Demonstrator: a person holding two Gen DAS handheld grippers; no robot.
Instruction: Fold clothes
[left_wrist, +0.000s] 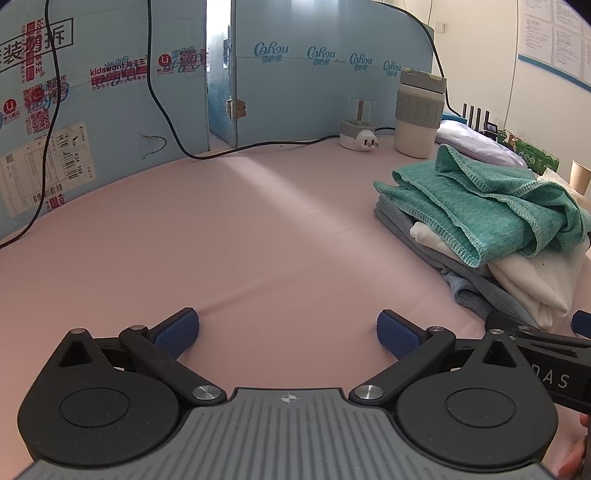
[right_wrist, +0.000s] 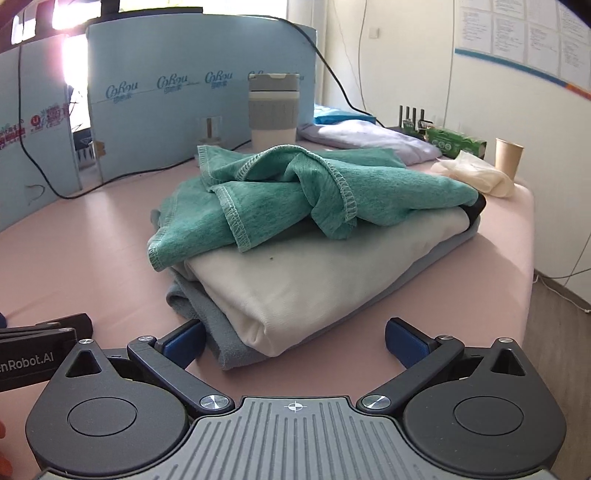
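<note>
Both tools are hovering with fingers spread apart and gripping nothing, the left tool (left_wrist: 288, 332) over bare pink counter (left_wrist: 240, 229) and the right tool (right_wrist: 293, 341) facing the clothes pile, where a crumpled green garment (right_wrist: 295, 188) is lying atop a folded white one (right_wrist: 306, 273).

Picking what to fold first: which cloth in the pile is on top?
The green towel, crumpled on top; the white cloth and grey cloth lie folded beneath.
</note>
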